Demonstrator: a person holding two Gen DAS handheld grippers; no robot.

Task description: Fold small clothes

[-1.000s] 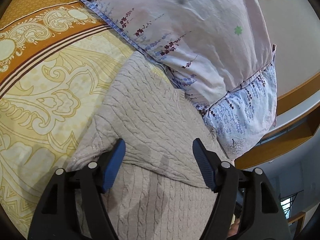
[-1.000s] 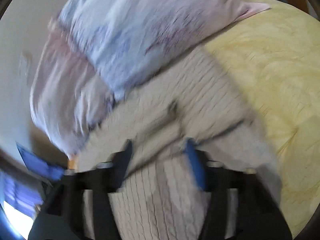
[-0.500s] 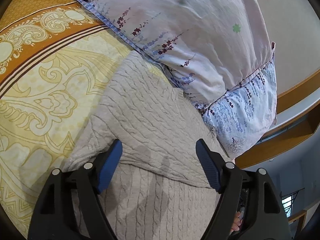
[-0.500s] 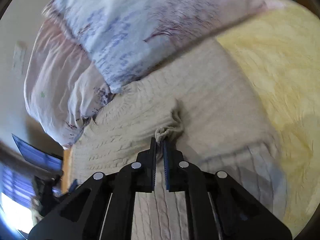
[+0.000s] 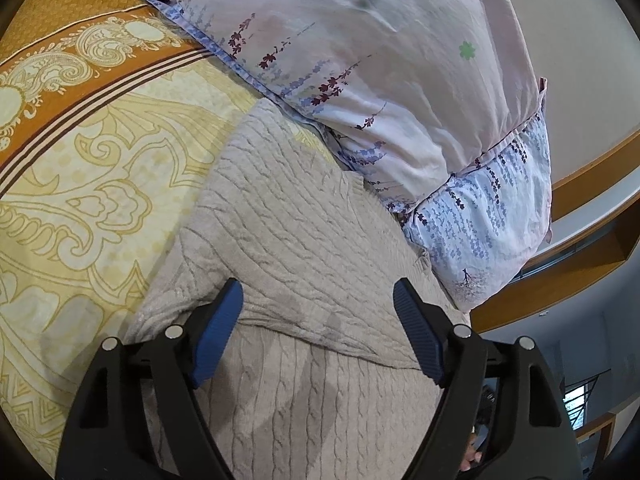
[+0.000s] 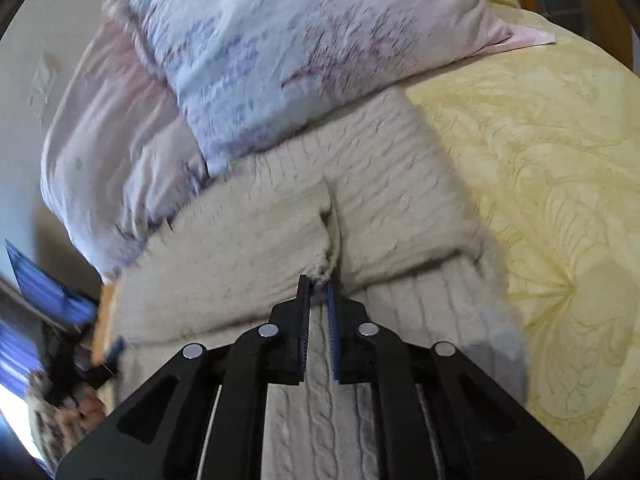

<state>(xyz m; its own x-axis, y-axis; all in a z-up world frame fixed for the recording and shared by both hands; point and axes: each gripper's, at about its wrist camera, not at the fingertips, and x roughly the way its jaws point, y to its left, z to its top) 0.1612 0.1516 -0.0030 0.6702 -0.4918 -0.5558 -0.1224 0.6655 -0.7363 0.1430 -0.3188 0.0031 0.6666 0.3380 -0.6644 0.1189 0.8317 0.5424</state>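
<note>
A beige cable-knit sweater [image 5: 288, 232] lies folded on the bed, its far edge against the pillows. My left gripper [image 5: 318, 292] hovers open over the edge of the folded flap, blue pads wide apart and nothing pinched. In the right wrist view the sweater [image 6: 240, 248] is bunched into a raised ridge. My right gripper [image 6: 318, 284] pinches that bunched knit at its fingertips; its jaws are nearly shut and just starting to open, with the knit still between them.
Two floral pillows [image 5: 380, 60] are stacked behind the sweater, also seen in the right wrist view [image 6: 300, 40]. A yellow and orange patterned bedspread [image 5: 80, 180] covers the bed [image 6: 540, 160]. A wooden headboard [image 5: 580, 184] runs at right. A person's hand [image 6: 88, 416] shows low left.
My right gripper went from open to closed on a pinch of the sweater, and the knit now bunches up toward its tips. My left gripper's jaws spread a little wider and stayed put.
</note>
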